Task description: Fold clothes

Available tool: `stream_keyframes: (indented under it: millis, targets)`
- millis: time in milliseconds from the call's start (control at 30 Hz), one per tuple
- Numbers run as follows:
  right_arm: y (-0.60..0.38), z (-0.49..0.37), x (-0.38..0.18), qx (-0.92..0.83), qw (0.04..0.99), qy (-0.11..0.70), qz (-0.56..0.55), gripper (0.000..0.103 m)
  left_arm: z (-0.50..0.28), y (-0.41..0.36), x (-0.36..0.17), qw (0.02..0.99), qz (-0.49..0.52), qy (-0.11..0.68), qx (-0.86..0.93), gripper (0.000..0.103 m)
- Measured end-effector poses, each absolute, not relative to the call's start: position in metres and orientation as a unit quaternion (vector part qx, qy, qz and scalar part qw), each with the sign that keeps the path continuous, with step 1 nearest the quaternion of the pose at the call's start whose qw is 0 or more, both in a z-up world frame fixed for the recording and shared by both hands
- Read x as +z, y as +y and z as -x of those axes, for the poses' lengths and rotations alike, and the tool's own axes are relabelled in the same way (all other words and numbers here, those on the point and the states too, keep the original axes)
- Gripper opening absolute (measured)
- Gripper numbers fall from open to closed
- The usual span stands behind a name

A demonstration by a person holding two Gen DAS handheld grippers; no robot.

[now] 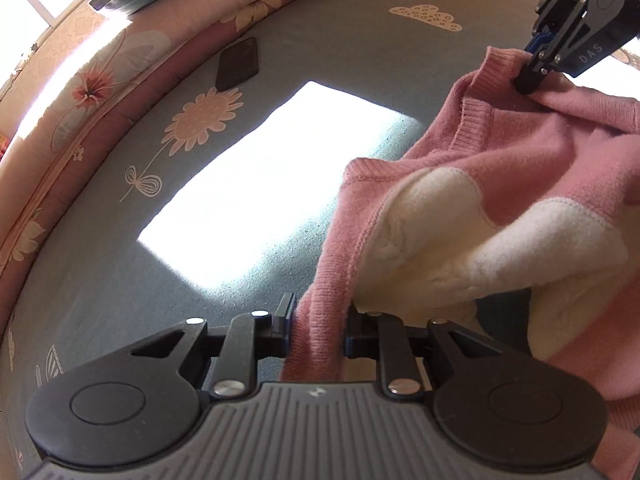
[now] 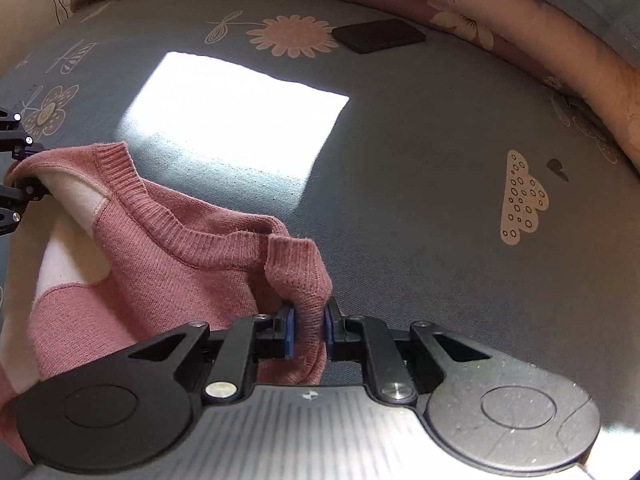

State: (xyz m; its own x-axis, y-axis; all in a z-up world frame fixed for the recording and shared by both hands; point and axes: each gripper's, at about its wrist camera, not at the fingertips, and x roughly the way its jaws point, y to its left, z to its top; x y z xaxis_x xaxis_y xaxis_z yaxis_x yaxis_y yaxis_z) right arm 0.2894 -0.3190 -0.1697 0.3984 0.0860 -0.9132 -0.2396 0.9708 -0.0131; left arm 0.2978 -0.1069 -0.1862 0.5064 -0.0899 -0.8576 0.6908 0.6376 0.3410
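Below me a grey-blue flowered bedsheet (image 1: 120, 280) with a bright sun patch (image 2: 236, 120), pink quilt (image 1: 80, 92) along its edge

Pink knit sweater (image 2: 168, 264) with cream patches; grey-blue bedsheet (image 2: 420, 184) printed with pale flowers and clouds

This is a bedroom in a home. A bed (image 2: 420, 168) fills the view, spread with a grey-blue sheet printed with flowers and clouds. Along its far edge lies a rolled pink floral quilt (image 1: 132, 68), and a bright patch of sunlight (image 2: 236, 120) falls across the middle.
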Motion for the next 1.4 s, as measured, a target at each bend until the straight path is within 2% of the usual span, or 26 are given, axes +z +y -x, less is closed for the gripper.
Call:
stream_keyframes:
  millis: [167,267,367,433,467,533,700,867,1000,1133,1333,1400]
  targets:
    - [-0.316,-0.317,-0.171,0.061,0.846,0.518,0.109,0.016,-0.326,-0.117,-0.182,0.810,-0.350,0.413,-0.226,0.022]
    - [-0.317,-0.330,-0.178,0.057,0.838,0.536,0.088,0.019,-0.338,-0.118,-0.183,0.811,-0.330,0.432,-0.218,0.028]
    - [-0.317,-0.325,-0.178,0.066,0.839,0.536,0.062,0.024,-0.338,-0.116,-0.188,0.804,-0.323,0.449,-0.218,0.028]
    - [-0.318,-0.320,-0.176,0.068,0.841,0.535,0.051,0.031,-0.335,-0.114,-0.191,0.799,-0.326,0.457,-0.217,0.031]
    - [-0.318,-0.314,-0.173,0.068,0.841,0.535,0.042,0.031,-0.333,-0.112,-0.191,0.798,-0.325,0.459,-0.217,0.031]
    - [-0.321,-0.303,-0.167,0.072,0.843,0.533,0.024,0.032,-0.328,-0.108,-0.190,0.798,-0.321,0.462,-0.217,0.039]
    - [-0.329,-0.265,-0.146,0.071,0.849,0.523,-0.022,0.034,-0.318,-0.101,-0.182,0.797,-0.314,0.466,-0.221,0.043]
    - [-0.335,-0.226,-0.135,0.064,0.846,0.524,-0.071,0.034,-0.296,-0.093,-0.173,0.803,-0.297,0.464,-0.228,0.046]
    - [-0.330,-0.196,-0.135,0.063,0.841,0.529,-0.089,0.034,-0.265,-0.086,-0.165,0.809,-0.241,0.476,-0.247,0.049]
    - [-0.327,-0.163,-0.138,0.061,0.838,0.532,-0.111,0.044,-0.226,-0.089,-0.172,0.796,-0.222,0.492,-0.275,0.052]
    - [-0.331,-0.135,-0.137,0.050,0.838,0.516,-0.171,0.045,-0.186,-0.101,-0.183,0.791,-0.213,0.502,-0.278,0.052]
    - [-0.335,-0.132,-0.135,0.050,0.836,0.504,-0.210,0.051,-0.181,-0.102,-0.184,0.792,-0.187,0.511,-0.276,0.052]
